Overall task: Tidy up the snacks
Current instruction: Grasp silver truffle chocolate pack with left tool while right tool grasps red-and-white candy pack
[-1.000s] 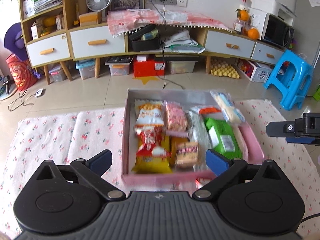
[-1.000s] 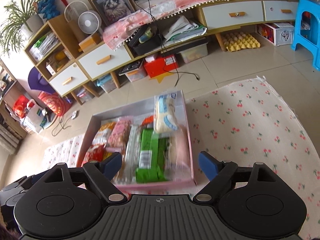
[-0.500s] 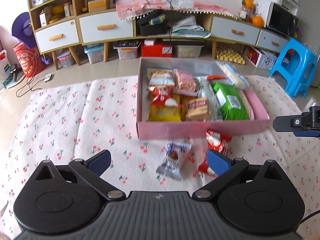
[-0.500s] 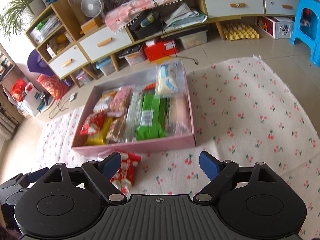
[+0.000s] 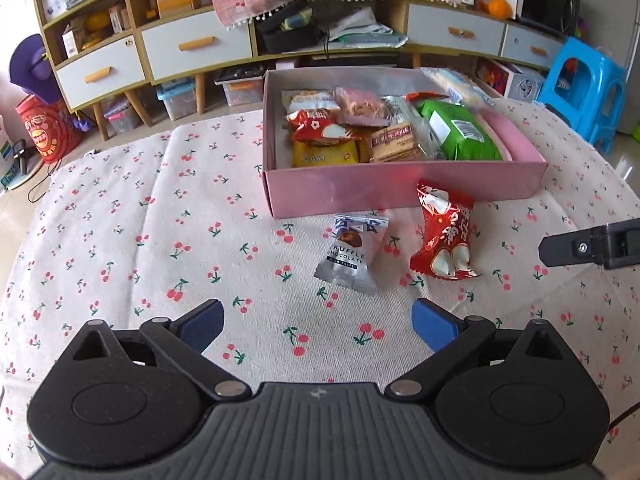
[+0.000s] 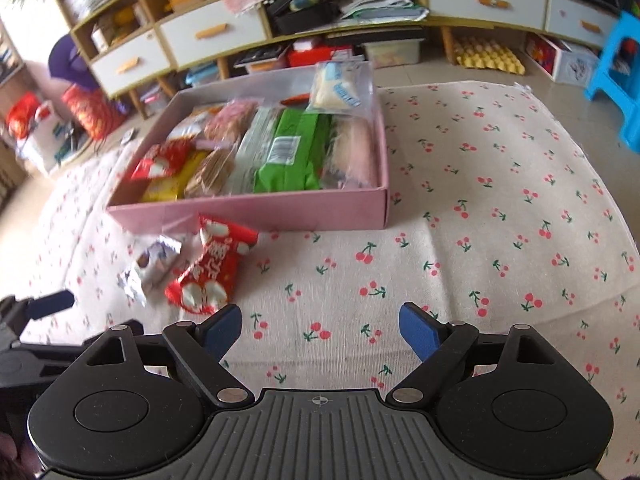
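Though crinkled, glossy red snack packet (image 5: 442,238)

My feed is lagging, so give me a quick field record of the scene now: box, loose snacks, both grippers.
surface: cherry-print cloth
box: pink box, open top, packed with snack packets
loose snacks: silver chocolate packet and red packet, side by side on the cloth just in front of the box
left gripper: open, empty, short of the silver packet
right gripper: open, empty, over bare cloth, red packet ahead to its left
left to do: both loose packets not yet in the box
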`<state>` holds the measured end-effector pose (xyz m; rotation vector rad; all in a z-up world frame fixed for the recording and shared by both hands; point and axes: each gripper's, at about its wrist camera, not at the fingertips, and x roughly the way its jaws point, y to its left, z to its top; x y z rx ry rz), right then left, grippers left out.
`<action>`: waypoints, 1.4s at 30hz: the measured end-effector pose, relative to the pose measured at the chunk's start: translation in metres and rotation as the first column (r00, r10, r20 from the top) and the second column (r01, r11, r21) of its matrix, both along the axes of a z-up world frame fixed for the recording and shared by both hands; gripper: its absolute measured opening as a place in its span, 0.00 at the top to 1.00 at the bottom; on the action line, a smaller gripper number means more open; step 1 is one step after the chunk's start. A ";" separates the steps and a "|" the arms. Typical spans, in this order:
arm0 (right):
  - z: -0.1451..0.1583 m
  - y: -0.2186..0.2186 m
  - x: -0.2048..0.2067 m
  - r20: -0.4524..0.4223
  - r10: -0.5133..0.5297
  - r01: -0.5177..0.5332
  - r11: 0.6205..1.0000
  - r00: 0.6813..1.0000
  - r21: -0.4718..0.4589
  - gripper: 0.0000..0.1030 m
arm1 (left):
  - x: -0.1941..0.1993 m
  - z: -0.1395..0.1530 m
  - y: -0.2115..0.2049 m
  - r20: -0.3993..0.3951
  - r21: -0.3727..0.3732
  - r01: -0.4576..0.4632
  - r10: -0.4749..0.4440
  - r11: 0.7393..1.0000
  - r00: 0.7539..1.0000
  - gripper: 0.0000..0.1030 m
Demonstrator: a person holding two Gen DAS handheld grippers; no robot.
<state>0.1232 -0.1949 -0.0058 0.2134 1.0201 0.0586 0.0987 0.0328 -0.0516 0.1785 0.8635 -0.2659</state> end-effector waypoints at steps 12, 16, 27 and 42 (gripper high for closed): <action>-0.008 0.004 0.010 -0.030 -0.016 0.018 0.998 0.999 0.053 0.15 | 0.018 -0.004 0.002 0.013 -0.088 -0.016 0.018 0.996 1.000 0.35; -0.011 0.002 0.014 -0.039 -0.030 0.033 0.996 0.999 0.086 0.15 | 0.024 -0.006 -0.003 0.005 -0.097 -0.015 0.015 0.995 1.000 0.47; -0.016 0.009 0.026 -0.065 -0.066 0.077 0.979 0.996 0.189 0.15 | 0.028 -0.001 0.005 -0.027 -0.121 -0.054 0.052 0.991 0.998 0.71; -0.021 0.037 0.040 -0.071 -0.123 0.139 0.947 0.990 0.291 0.19 | 0.022 0.005 0.035 -0.064 -0.096 -0.103 0.097 0.990 0.993 0.72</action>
